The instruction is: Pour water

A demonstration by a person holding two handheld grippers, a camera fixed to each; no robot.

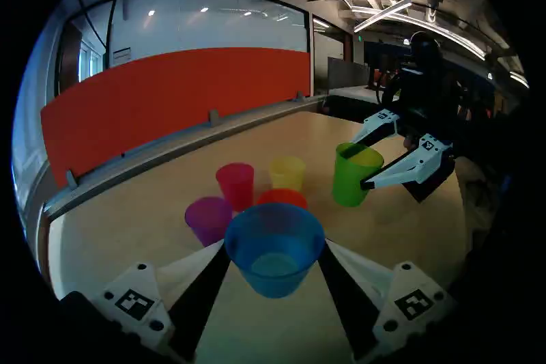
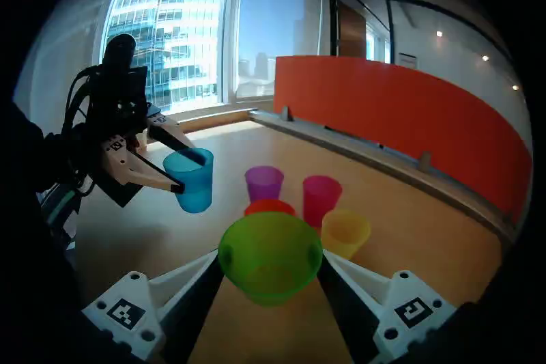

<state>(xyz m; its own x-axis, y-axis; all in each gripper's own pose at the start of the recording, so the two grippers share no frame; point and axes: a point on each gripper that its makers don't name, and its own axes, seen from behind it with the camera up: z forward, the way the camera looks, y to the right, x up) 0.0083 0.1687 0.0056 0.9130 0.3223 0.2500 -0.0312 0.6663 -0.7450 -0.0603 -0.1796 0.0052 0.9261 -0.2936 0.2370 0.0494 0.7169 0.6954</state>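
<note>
My left gripper (image 1: 274, 249) holds a translucent blue plastic cup (image 1: 274, 255), its jaws pinching the cup's wall from both sides just under the rim. A pale disc low in the cup looks like a little water, though I cannot say for sure. In the right gripper view the same blue cup hangs roughly upright and appears to be off the light wooden surface (image 1: 123, 227).

My right gripper (image 2: 270, 258) grips a translucent green plastic cup (image 2: 270, 255) the same way, with one jaw pressed on each side of it. I cannot tell whether anything is in it. In the left gripper view the green cup leans slightly and sits to the right of the other cups.

Four more plastic cups stand grouped on the surface between my two grippers: a purple cup (image 1: 208, 219), a pink cup (image 1: 236, 185), a yellow cup (image 1: 287, 171) and a red cup (image 1: 282, 197). The red one is in the middle, partly hidden behind the blue cup's rim. A long orange partition panel (image 1: 170, 98) runs along the far edge of the surface. Behind my left gripper, tall windows (image 2: 164, 43) look out on high-rise buildings.
</note>
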